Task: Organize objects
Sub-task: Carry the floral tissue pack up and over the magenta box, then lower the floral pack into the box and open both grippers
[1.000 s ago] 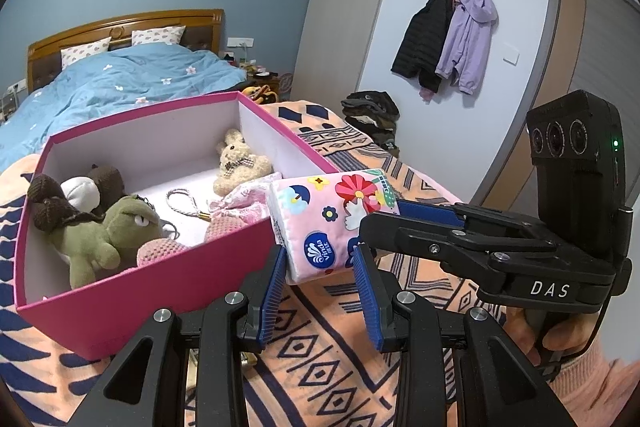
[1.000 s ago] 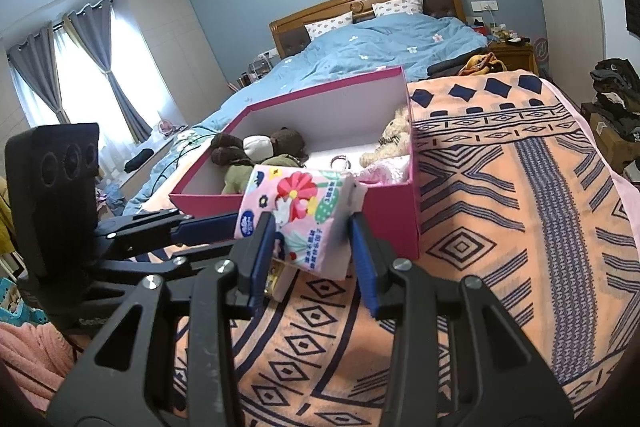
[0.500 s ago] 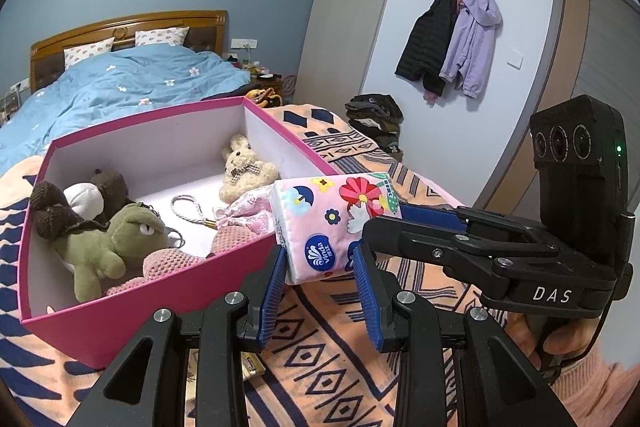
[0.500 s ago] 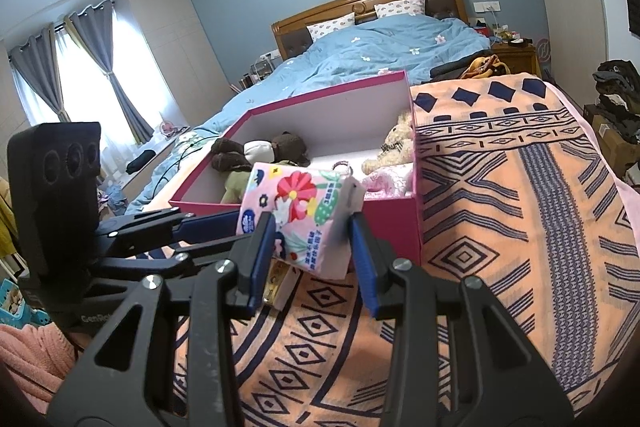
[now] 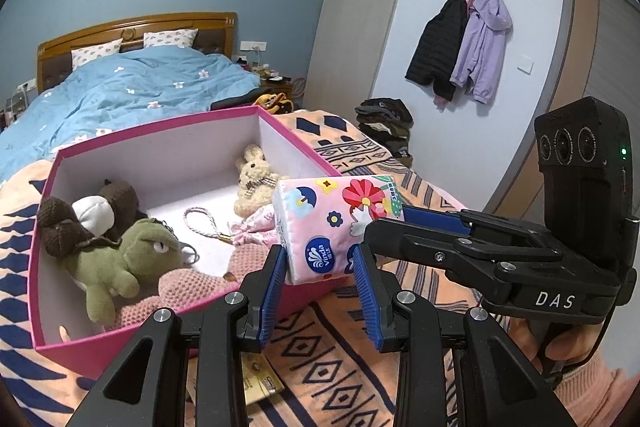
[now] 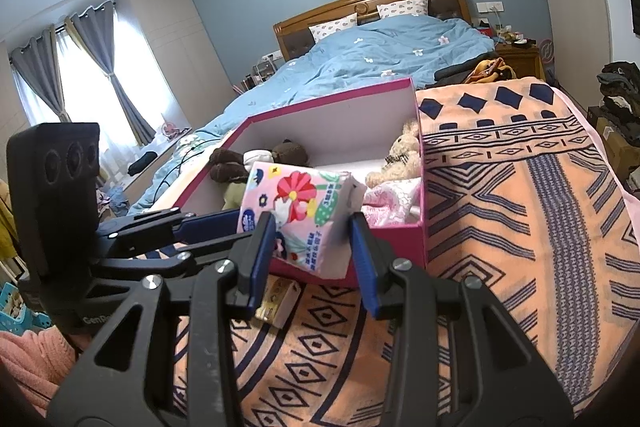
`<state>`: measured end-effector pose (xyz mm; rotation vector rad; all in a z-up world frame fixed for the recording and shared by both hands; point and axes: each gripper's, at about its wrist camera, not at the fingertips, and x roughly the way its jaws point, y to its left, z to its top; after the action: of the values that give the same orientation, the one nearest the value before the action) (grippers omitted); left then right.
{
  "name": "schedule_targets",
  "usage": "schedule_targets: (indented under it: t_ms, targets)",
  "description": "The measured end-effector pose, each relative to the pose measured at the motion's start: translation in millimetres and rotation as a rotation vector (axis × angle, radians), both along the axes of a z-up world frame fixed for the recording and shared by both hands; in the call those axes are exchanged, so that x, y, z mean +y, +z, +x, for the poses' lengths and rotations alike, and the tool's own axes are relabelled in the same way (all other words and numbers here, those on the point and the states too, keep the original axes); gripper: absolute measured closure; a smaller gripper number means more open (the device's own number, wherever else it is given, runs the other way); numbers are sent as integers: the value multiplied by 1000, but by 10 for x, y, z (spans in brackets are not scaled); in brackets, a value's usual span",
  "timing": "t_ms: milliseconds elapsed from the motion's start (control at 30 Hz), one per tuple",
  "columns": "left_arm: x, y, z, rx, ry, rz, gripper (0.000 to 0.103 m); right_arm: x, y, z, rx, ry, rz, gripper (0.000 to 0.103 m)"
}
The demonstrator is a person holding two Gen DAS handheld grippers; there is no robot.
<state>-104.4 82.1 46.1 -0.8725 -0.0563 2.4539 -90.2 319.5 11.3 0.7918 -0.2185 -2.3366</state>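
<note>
A pink flowered tissue pack (image 5: 334,223) is held in the air over the near corner of the open pink box (image 5: 168,135). My left gripper (image 5: 320,269) and my right gripper (image 6: 314,241) are both shut on the pack (image 6: 298,205), one at each end. The box (image 6: 396,241) holds a green plush toy (image 5: 120,263), a brown plush toy (image 5: 80,215), a beige bunny (image 5: 252,179), a braided cord (image 5: 202,225) and pink knitted and cloth items (image 5: 188,287).
The box stands on an orange patterned blanket (image 6: 520,227). A small yellow packet (image 5: 258,379) lies on the blanket under the grippers. A bed with a blue duvet (image 5: 132,95) is behind. Clothes pile (image 5: 384,123) and hanging coats (image 5: 464,43) are at the right wall.
Both grippers have lifted the tissue pack higher and moved it a little over the box's near corner; the view into the box has risen.
</note>
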Motion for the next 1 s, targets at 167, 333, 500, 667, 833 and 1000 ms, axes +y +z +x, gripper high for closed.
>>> schedule_targets:
  t_ms: [167, 333, 500, 667, 833, 1000]
  targets:
    - [-18, 16, -97, -5, 13, 3, 69, -37, 25, -69, 3, 3, 7, 62]
    - [-10, 13, -182, -10, 25, 4, 69, -63, 31, -175, -5, 5, 9, 62]
    - [-11, 1, -277, -12, 40, -3, 69, -91, 36, -268, -12, 0, 7, 62]
    - [-21, -26, -370, -23, 51, -4, 69, -131, 27, -376, -21, 1, 19, 62]
    - [-18, -94, -506, -47, 54, -9, 69, -157, -26, -488, -43, -6, 31, 62]
    - [-19, -183, -623, -80, 58, -4, 69, -171, -99, -590, -73, -11, 41, 62]
